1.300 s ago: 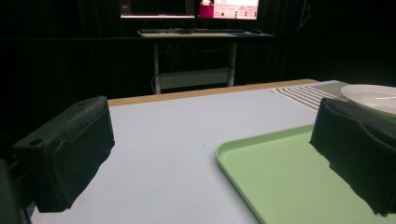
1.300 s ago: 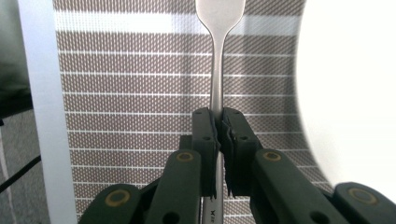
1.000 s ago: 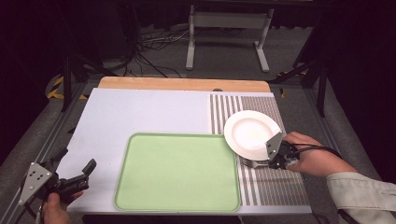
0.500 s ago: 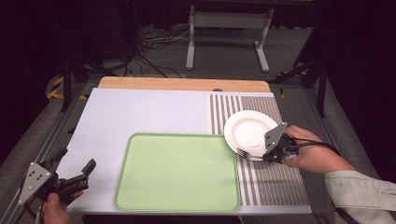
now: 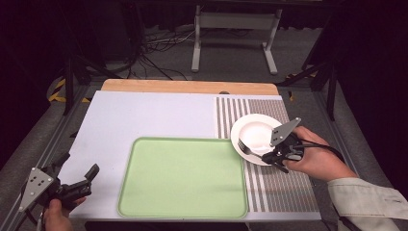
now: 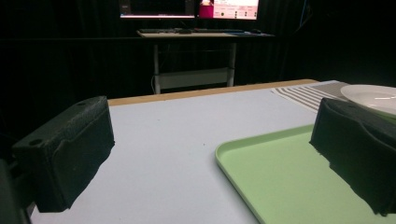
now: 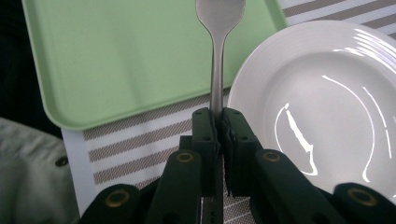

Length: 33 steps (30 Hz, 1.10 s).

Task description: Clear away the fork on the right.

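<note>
My right gripper [image 5: 267,156] is shut on the handle of a metal fork [image 5: 246,148], which it holds above the near-left rim of a white plate [image 5: 257,132]. In the right gripper view the fork [image 7: 217,65] sticks straight out from the closed jaws of the right gripper [image 7: 218,117], with its head over the green tray [image 7: 126,56] and the plate [image 7: 327,98] to its right. My left gripper [image 5: 78,163] rests open at the table's near-left corner, nothing between its jaws. The left gripper [image 6: 212,128] looks across the table at the tray [image 6: 289,177].
The empty green tray [image 5: 183,175] lies at the front middle of the white table top [image 5: 144,115]. A striped placemat [image 5: 281,187] under the plate covers the right side. A wooden strip [image 5: 187,86] runs along the far edge. Stands and cables lie on the floor beyond.
The right gripper has lifted the fork from the placemat in front of the plate and carried it up and left over the plate's rim. The left gripper has stayed put.
</note>
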Each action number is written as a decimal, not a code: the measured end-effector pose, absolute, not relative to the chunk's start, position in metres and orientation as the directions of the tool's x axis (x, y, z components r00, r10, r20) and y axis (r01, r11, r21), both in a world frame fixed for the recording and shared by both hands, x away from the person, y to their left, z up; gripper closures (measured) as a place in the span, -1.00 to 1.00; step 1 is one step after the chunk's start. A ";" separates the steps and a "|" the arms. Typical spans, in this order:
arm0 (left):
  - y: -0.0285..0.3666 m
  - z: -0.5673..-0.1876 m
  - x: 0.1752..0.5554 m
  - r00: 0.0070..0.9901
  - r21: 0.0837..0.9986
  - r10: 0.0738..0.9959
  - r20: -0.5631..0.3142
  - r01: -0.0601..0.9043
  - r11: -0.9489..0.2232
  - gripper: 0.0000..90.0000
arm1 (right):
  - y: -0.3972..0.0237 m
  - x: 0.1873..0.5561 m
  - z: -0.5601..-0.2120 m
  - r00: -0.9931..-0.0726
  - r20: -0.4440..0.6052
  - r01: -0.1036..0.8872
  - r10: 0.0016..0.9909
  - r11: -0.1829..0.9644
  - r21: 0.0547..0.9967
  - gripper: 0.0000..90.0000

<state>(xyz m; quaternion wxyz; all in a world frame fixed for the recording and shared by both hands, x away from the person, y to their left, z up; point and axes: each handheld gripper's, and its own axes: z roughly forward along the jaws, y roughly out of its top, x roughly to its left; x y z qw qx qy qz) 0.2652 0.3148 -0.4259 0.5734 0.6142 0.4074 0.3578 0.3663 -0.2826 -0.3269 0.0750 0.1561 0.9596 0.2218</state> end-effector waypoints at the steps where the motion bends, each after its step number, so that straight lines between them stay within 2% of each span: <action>1: 0.315 -0.426 0.265 0.412 0.996 0.911 -0.027 0.089 -0.011 -0.99 | -0.282 0.366 -0.327 -0.934 -0.078 0.277 0.348 0.846 0.455 0.88; 4: 0.315 -0.426 0.265 0.408 0.996 0.912 -0.030 0.086 -0.005 -0.99 | -0.279 0.365 -0.326 -0.927 -0.070 0.294 0.369 0.829 0.476 0.88; 8: 0.316 -0.426 0.265 0.407 0.996 0.913 -0.032 0.088 -0.005 -0.99 | -0.272 0.364 -0.325 -0.890 -0.036 0.367 0.455 0.759 0.538 0.89; 11: 0.315 -0.426 0.265 0.407 0.996 0.913 -0.031 0.084 -0.004 -0.99 | -0.269 0.363 -0.326 -0.877 -0.018 0.394 0.480 0.739 0.546 0.89; 13: 0.316 -0.425 0.265 0.407 0.996 0.913 -0.030 0.085 -0.005 -0.99 | -0.264 0.362 -0.327 -0.853 0.024 0.442 0.521 0.700 0.561 0.89; 18: 0.316 -0.425 0.264 0.405 0.996 0.914 -0.031 0.086 -0.004 -0.99 | -0.255 0.361 -0.327 -0.819 0.069 0.489 0.570 0.630 0.604 0.89; 33: 0.317 -0.424 0.264 0.404 0.997 0.914 -0.026 0.081 -0.007 -0.99 | -0.223 0.362 -0.332 -0.723 0.145 0.617 0.675 0.538 0.574 0.88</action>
